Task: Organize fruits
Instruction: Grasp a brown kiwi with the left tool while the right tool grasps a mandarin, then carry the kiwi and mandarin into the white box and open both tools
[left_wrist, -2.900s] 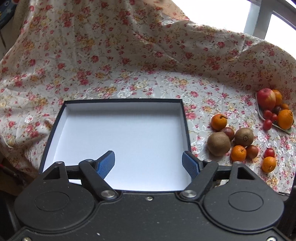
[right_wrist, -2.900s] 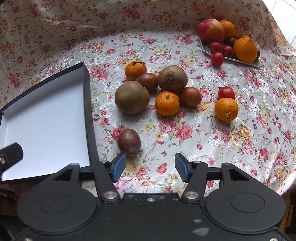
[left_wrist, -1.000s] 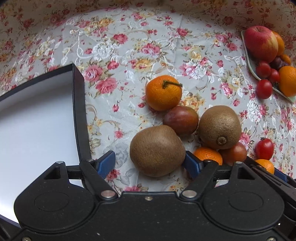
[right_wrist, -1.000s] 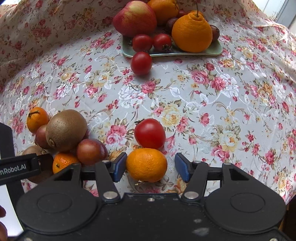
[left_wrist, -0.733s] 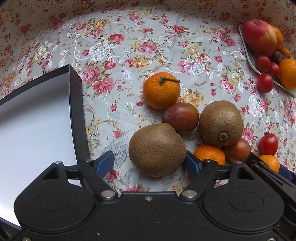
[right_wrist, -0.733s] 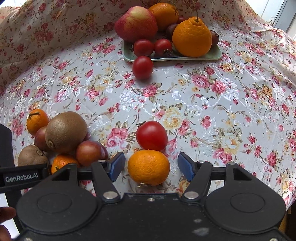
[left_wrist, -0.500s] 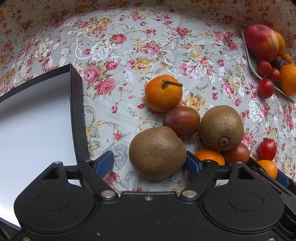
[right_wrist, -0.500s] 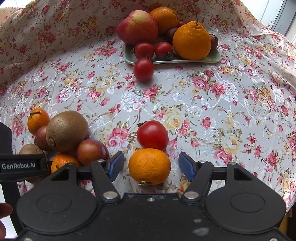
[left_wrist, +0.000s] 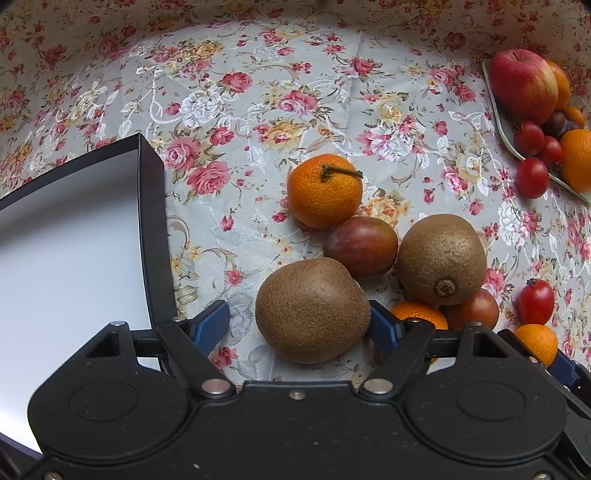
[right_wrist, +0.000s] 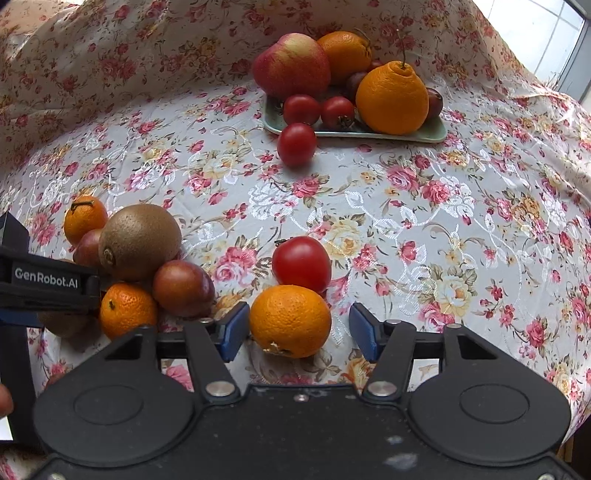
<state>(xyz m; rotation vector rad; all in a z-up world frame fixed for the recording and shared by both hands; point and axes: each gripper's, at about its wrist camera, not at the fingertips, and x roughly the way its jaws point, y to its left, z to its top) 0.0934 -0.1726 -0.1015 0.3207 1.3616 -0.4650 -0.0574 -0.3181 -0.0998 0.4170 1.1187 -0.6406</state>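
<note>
My left gripper (left_wrist: 297, 325) points down at the flowered cloth with a brown kiwi (left_wrist: 312, 310) between its blue pads. The right pad touches the kiwi, the left pad stands clear, and the jaws are closing. My right gripper (right_wrist: 298, 332) straddles a tangerine (right_wrist: 290, 319) lying in front of a red tomato (right_wrist: 301, 264). Its jaws are closing too, with a gap still showing at the right pad. A black box with a white inside (left_wrist: 155, 240) lies left of the kiwi.
A stemmed tangerine (left_wrist: 324, 190), a dark plum (left_wrist: 360, 245), a second kiwi (left_wrist: 441, 258) and more small fruit crowd right of the held-between kiwi. A green plate (right_wrist: 424, 134) at the back carries an apple (right_wrist: 291, 64), oranges and tomatoes; one tomato (right_wrist: 296, 144) lies before it.
Both grippers came down onto the fruit: the left from over the box to the kiwi, the right across to the tangerine. In the last second the right jaws widened, then narrowed slightly.
</note>
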